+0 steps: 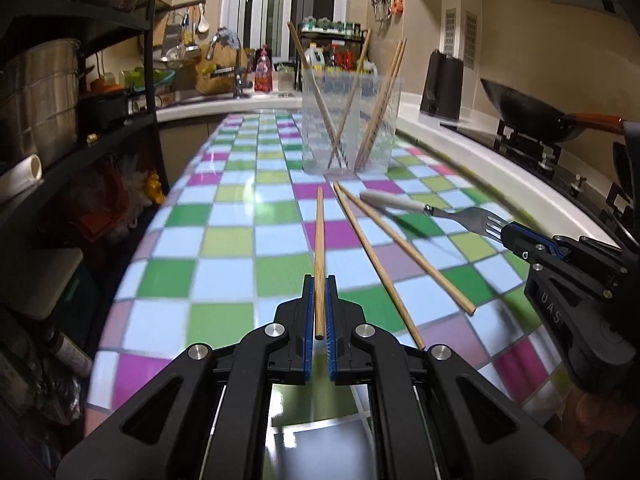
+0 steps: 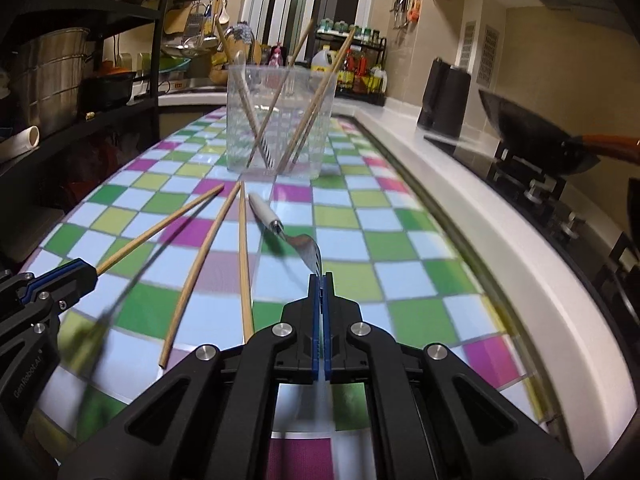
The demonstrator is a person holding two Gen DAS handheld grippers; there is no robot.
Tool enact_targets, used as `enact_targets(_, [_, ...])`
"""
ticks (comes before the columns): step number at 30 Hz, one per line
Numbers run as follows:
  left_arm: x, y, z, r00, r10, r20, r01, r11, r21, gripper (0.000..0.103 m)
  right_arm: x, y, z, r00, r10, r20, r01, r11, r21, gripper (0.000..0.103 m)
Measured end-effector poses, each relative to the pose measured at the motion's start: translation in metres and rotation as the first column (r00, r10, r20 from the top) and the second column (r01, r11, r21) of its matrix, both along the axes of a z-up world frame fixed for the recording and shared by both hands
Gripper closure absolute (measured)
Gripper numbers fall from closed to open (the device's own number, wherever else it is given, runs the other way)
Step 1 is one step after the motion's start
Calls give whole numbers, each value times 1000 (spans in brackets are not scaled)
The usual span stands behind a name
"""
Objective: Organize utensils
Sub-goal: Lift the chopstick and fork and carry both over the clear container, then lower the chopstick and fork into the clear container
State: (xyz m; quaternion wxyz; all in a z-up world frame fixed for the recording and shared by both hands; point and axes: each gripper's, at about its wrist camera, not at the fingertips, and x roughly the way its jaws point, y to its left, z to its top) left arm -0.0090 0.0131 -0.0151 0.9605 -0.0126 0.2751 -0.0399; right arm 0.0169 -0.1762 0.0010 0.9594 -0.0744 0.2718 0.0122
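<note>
Left wrist view shows the left gripper (image 1: 320,280) clenched on a chopstick (image 1: 319,240), while the right gripper (image 2: 322,278) grasps the fork (image 2: 308,246) by its tines. Both seem lifted; next, each must go into the clear cup (image 1: 350,120) at upper centre.

The clear container (image 1: 351,120) stands on the checkered table (image 1: 224,248) at 12 o'clock, with chopsticks (image 1: 382,104) leaning inside it. Before it, two loose chopsticks (image 1: 384,264) lie on the table. The held chopstick (image 1: 319,256) lies at their 9 o'clock, the fork (image 1: 432,210) at 3 o'clock. The wok (image 1: 532,112) sits beyond the table at 2 o'clock.
</note>
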Motion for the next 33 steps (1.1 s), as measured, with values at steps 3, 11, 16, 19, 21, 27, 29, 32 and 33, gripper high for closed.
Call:
enact_targets(3, [-4,3,20,998,-2,61,1,1000,15,98,-3,-2,23,999,-7,48,7,1000,-4,102])
enact_targets(11, [-6,3,67,974,-28,227,15,998,61,98,-3,-10,79,985,-23,171,24,1000,-3,102])
enact_targets(16, [3,5,88,966,-31,255,20,999,42,98,1,-11,95,977,-16,214,21,1000,-19,102])
enact_targets(19, [10,6,99,968,-36,250,30,999,26,98,3,-10,101,974,-8,228,16,999,-33,102])
enact_targets(21, [15,7,107,971,-50,233,49,999,9,98,4,-8,106,971,2,240,11,999,-51,102])
enact_targets(27, [30,9,134,978,-78,195,86,996,-33,98,9,-7,122,965,14,262,3,998,-64,102])
enact_targets(29, [38,10,140,982,-89,166,99,994,-49,98,11,-6,127,965,26,263,-7,998,-69,102])
enact_targets(32, [53,14,154,986,-105,127,115,991,-70,98,18,-4,136,966,49,252,-34,997,-65,102])
enact_targets(33, [58,16,157,987,-109,114,119,989,-85,98,21,-4,140,968,57,245,-44,997,-58,102])
